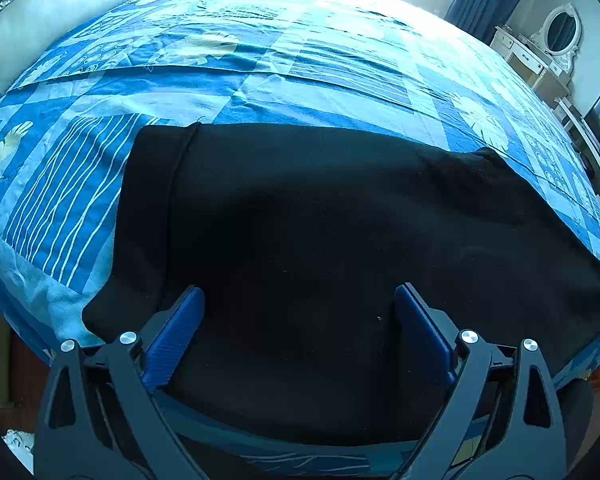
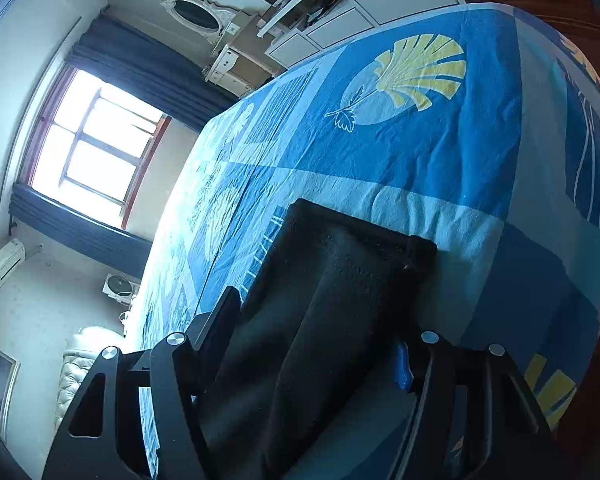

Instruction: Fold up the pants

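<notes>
The black pants [image 1: 300, 216] lie spread flat across the blue patterned bedsheet [image 1: 260, 72], with a seam running down their left part. My left gripper [image 1: 298, 304] is open just above the pants near the bed's front edge, its blue pads wide apart and empty. In the right wrist view, bunched black pants fabric [image 2: 332, 300] passes between the fingers of my right gripper [image 2: 320, 328]. One end of it rests on the bedsheet [image 2: 420, 152]. The fingers stand apart, and the fabric hides any contact with the pads.
A padded headboard [image 1: 52, 20] stands at the far left. A white vanity with an oval mirror [image 1: 560, 32] stands to the right beyond the bed, and it also shows in the right wrist view [image 2: 196, 12]. A window with blue curtains [image 2: 96, 148] is behind.
</notes>
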The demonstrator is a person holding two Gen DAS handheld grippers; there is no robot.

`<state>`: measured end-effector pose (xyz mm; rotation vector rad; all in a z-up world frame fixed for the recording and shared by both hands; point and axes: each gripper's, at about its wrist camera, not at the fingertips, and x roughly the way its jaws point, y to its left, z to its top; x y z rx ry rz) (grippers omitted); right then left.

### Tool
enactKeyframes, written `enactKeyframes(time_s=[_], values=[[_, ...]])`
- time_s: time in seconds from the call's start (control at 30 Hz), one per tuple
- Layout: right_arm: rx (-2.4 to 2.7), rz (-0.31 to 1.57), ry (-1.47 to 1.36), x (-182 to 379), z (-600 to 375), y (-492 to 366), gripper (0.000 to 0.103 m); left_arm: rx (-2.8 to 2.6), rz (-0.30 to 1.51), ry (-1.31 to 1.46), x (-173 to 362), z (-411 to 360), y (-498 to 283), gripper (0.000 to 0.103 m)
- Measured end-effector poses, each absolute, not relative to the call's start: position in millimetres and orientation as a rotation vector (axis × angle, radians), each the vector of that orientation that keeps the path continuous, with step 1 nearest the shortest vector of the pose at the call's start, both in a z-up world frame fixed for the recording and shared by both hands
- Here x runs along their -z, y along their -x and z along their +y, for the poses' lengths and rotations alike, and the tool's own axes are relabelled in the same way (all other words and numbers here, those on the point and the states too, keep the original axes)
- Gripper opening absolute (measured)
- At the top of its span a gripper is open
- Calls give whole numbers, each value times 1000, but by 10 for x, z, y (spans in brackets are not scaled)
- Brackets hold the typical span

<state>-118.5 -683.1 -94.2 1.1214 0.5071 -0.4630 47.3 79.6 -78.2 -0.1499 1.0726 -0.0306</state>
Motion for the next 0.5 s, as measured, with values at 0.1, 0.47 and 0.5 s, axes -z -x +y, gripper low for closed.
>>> enactKeyframes(time_s=[0.1, 0.47, 0.5], values=[[477, 559, -1082, 892, -6858, 1088, 39, 25, 1073, 153, 789, 791, -484, 96], [326, 480, -948, 387, -7003, 856, 7, -11, 1060, 158, 807, 753, -484, 99], [331, 498, -946, 464, -7036, 854, 7, -14, 1057, 158, 811, 747, -482, 99]])
